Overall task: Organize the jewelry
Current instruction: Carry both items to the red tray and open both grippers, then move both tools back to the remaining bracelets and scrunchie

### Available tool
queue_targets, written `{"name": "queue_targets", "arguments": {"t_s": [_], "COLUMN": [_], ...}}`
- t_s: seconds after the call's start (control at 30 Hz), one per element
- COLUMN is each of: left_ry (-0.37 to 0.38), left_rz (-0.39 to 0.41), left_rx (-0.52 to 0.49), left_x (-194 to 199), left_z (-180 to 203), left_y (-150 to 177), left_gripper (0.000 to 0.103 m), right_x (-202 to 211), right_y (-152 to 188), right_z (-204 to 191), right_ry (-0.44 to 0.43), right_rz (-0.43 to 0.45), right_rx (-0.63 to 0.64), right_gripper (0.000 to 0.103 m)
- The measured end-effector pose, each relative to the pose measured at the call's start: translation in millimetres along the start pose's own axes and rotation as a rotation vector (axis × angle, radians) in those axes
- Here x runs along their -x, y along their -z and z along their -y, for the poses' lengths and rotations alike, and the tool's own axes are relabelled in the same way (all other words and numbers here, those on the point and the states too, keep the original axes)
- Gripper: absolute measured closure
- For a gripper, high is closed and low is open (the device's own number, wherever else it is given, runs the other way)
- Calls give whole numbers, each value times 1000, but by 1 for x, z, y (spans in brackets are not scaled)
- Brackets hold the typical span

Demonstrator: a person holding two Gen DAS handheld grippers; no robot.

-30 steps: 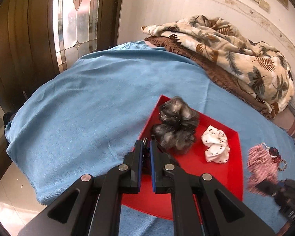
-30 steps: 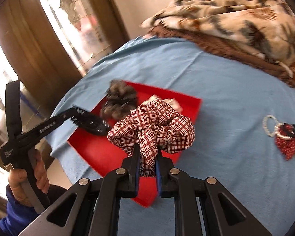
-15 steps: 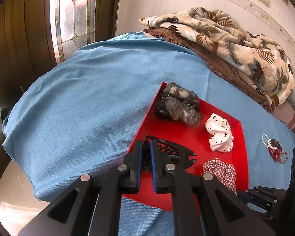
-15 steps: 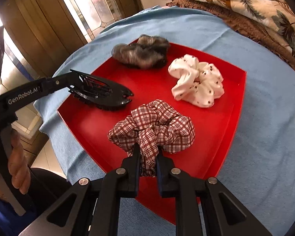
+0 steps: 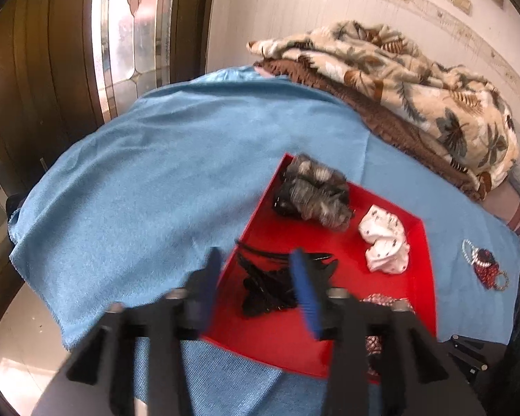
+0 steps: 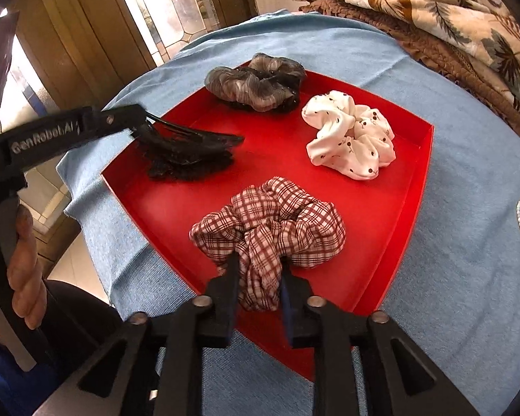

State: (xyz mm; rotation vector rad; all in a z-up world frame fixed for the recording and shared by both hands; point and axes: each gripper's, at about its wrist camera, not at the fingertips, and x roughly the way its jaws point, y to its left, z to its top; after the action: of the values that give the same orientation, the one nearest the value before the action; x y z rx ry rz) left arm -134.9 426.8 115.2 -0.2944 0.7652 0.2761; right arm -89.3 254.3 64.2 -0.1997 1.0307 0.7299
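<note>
Both jaws have just been opening: the left gripper now leaves the black claw clip lying in the red tray, the right gripper loosens around the plaid scrunchie there.

A home bedroom: folded blanket, stained-glass door.

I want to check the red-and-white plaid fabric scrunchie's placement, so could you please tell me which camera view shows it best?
The right wrist view: the red-and-white plaid fabric scrunchie lies whole and sharp on the shallow red tray, one fold between that gripper's tongs. The left wrist view shows only a sliver, hidden behind its own blurred tongs.
</note>
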Motion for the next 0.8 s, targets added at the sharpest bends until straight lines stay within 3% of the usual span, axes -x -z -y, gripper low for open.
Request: {"name": "queue_targets", "arguments": {"t_s": [0.1,0.17,0.5,0.8], "left_ry": [-8,-24,-132,-149], "left_rz": [63,79,108,93], "left_rx": [1,-14,-64,-151], "left_x": [11,13,11,28], "left_z": [2,6,21,54], "left_y": [-1,-1,2,14], "left_gripper": [40,39,39,39], "right_x": [8,16,68,117], "right_y": [0,1,21,66], "right_z": [-3,-4,9,96], "right_ry": [27,29,102,232], "right_rz": [34,58,170,189], "right_rx": [23,32,55,-107], "right_gripper": [48,42,32,32]}}
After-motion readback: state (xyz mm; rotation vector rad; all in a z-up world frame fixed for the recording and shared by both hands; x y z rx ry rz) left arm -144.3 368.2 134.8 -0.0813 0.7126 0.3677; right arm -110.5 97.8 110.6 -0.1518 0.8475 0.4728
